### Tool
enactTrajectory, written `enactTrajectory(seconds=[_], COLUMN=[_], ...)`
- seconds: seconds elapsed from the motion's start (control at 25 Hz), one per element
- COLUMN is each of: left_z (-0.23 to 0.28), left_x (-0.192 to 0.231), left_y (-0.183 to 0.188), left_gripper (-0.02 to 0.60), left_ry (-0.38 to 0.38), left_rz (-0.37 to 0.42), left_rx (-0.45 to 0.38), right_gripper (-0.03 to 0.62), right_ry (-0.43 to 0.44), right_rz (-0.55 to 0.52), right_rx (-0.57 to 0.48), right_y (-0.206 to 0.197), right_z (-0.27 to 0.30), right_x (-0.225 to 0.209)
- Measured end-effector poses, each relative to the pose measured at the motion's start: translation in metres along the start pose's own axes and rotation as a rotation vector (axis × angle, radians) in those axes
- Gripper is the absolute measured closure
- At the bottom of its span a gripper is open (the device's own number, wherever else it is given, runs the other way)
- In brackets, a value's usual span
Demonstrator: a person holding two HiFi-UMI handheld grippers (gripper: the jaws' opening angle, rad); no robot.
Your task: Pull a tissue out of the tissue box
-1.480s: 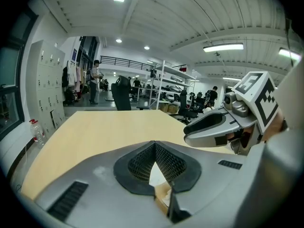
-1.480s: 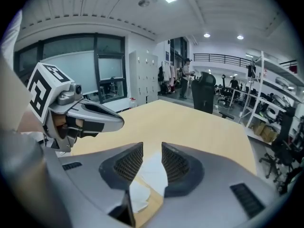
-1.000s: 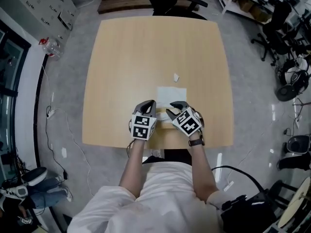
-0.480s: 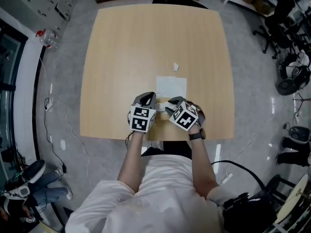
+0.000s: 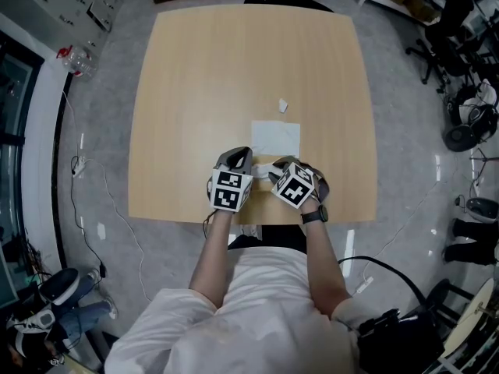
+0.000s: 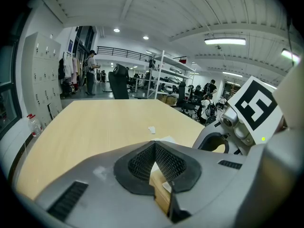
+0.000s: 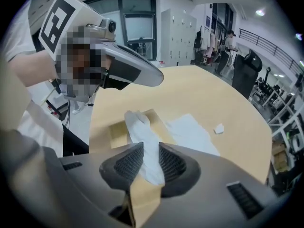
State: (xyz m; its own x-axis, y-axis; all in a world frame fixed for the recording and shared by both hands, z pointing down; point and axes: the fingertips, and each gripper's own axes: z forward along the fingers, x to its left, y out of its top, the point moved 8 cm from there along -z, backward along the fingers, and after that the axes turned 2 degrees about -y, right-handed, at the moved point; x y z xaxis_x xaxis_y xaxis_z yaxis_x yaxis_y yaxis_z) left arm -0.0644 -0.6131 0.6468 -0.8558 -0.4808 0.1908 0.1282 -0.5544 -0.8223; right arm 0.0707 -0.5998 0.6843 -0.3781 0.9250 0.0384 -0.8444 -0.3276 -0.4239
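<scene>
A brown cardboard tissue box [image 7: 118, 133] sits near the table's front edge, mostly hidden between the two grippers in the head view. A white tissue [image 7: 141, 137] rises from its slot. My right gripper [image 7: 151, 164] is shut on this tissue, which runs between its pads. The same tissue [image 5: 263, 165] shows as a pale strip between the grippers. My left gripper [image 6: 154, 161] is shut, with the box's edge [image 6: 159, 186] between its jaws. From above, the left gripper [image 5: 237, 159] stands left of the box and the right gripper [image 5: 279, 167] just right of it.
A flat white tissue sheet [image 5: 275, 137] lies on the light wooden table [image 5: 203, 76] just beyond the grippers, with a small white scrap [image 5: 283, 106] farther out. Office chairs and shelves stand around the table on the grey floor.
The head camera shifted slightly. Both grippers stay at the box near the front edge with no clear movement.
</scene>
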Motion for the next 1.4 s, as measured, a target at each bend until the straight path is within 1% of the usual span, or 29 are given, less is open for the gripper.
enactTrajectory(seconds=[0.08, 0.16, 0.28, 0.4, 0.48, 0.64, 0.72, 0.84, 1.0, 1.12, 1.24, 1.32, 1.4], left_z=[-0.001, -0.003, -0.008, -0.016, -0.021, -0.036, -0.046, -0.065, -0.098, -0.124, -0.148, -0.164, -0.181], left_x=[0.002, 0.004, 0.005, 0.006, 0.007, 0.007, 0.006, 0.006, -0.004, -0.021, -0.033, -0.036, -0.039], left_y=[0.000, 0.001, 0.001, 0.002, 0.006, 0.022, 0.031, 0.044, 0.069, 0.084, 0.092, 0.096, 0.099], left_gripper=[0.581, 0.581, 0.581, 0.581, 0.581, 0.581, 0.581, 0.581, 0.581, 0.581, 0.581, 0.581, 0.581], left_ry=[0.001, 0.000, 0.002, 0.019, 0.029, 0.041, 0.048, 0.070, 0.088, 0.082, 0.071, 0.064, 0.077], left_rz=[0.000, 0.001, 0.002, 0.001, 0.002, 0.010, 0.020, 0.032, 0.055, 0.079, 0.104, 0.109, 0.125], left_rx=[-0.004, -0.011, -0.021, -0.041, -0.062, -0.117, -0.152, -0.210, -0.312, -0.388, -0.439, -0.465, -0.490], right_gripper=[0.501, 0.557, 0.586, 0.588, 0.588, 0.588, 0.588, 0.588, 0.588, 0.588, 0.588, 0.588, 0.588], right_ry=[0.009, 0.017, 0.012, -0.011, -0.025, -0.030, -0.079, -0.168, -0.249, -0.276, -0.315, -0.352, -0.390], right_rz=[0.019, 0.033, 0.033, 0.036, 0.044, 0.141, 0.158, 0.153, 0.197, 0.267, 0.321, 0.329, 0.313], right_rx=[0.001, 0.000, 0.004, -0.023, -0.059, -0.207, -0.252, -0.305, -0.434, -0.577, -0.699, -0.757, -0.805], right_y=[0.001, 0.004, 0.007, 0.011, 0.017, 0.033, 0.039, 0.045, 0.053, 0.057, 0.063, 0.070, 0.079], right_z=[0.000, -0.001, -0.004, -0.010, -0.019, -0.049, -0.066, -0.090, -0.128, -0.157, -0.182, -0.196, -0.210], right_x=[0.000, 0.000, 0.002, 0.003, 0.002, -0.004, -0.007, -0.007, -0.002, 0.008, 0.022, 0.035, 0.049])
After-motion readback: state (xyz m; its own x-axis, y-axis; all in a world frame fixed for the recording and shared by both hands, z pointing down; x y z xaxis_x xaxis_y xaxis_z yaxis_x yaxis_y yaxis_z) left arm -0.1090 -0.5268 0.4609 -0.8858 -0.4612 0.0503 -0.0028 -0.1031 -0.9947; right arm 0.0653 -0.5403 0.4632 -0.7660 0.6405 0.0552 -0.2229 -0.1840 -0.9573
